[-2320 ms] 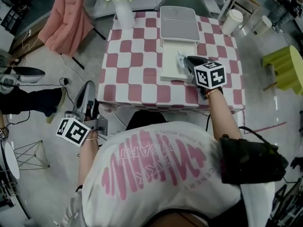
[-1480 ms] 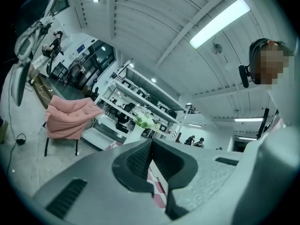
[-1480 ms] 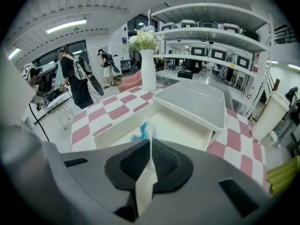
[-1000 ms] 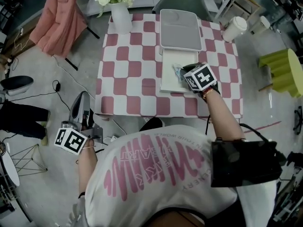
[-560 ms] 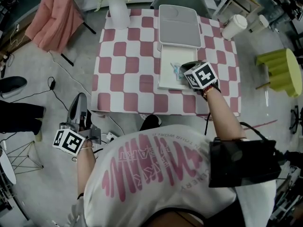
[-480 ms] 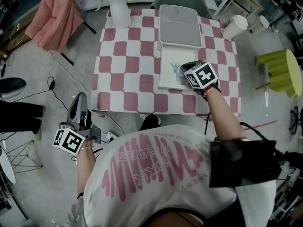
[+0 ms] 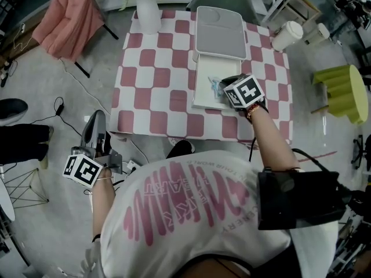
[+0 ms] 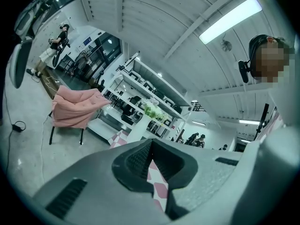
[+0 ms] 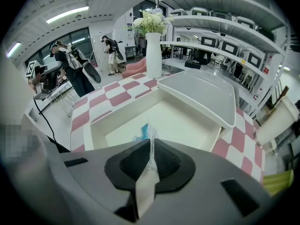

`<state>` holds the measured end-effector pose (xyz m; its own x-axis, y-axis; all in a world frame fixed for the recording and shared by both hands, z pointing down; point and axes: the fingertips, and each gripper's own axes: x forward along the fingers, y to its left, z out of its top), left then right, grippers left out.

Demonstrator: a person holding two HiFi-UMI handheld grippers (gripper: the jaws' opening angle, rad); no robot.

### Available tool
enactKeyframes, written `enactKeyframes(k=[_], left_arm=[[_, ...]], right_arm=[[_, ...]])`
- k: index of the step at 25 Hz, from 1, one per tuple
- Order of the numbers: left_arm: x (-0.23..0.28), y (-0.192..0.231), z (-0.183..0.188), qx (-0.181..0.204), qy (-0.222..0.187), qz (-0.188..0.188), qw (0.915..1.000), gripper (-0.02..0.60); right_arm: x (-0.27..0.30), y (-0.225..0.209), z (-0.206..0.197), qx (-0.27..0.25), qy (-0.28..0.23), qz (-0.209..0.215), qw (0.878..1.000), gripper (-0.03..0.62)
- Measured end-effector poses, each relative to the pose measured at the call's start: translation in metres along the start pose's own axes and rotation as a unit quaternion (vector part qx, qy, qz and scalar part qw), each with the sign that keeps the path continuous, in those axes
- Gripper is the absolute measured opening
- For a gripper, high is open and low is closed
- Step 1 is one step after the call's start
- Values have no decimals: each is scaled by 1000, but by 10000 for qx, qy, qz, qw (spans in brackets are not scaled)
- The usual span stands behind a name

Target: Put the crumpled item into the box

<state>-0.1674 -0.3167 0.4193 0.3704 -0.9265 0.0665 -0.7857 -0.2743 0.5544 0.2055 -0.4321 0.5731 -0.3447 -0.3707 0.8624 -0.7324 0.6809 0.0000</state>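
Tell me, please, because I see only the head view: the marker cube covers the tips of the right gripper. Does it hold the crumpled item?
Observer: Yes. The right gripper view shows the right gripper shut on the crumpled item, a clear wrapper with a blue patch.
Operator: Is the item inside the box or above it?
Observer: Above, I think. In that view its free end pokes out past the jaws, with the white floor of the box behind it. I cannot tell whether it touches.
Operator: And the left gripper?
Observer: The left gripper view shows the left gripper shut, with nothing between its jaws.
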Motion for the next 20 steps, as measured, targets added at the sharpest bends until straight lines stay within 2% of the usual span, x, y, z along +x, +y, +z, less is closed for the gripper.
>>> enactKeyframes(k=[20], left_arm=[[-10,13,9,26,-72,70,9999,8]], right_arm=[[3,-2,-2,95,131,-53,9999,11]])
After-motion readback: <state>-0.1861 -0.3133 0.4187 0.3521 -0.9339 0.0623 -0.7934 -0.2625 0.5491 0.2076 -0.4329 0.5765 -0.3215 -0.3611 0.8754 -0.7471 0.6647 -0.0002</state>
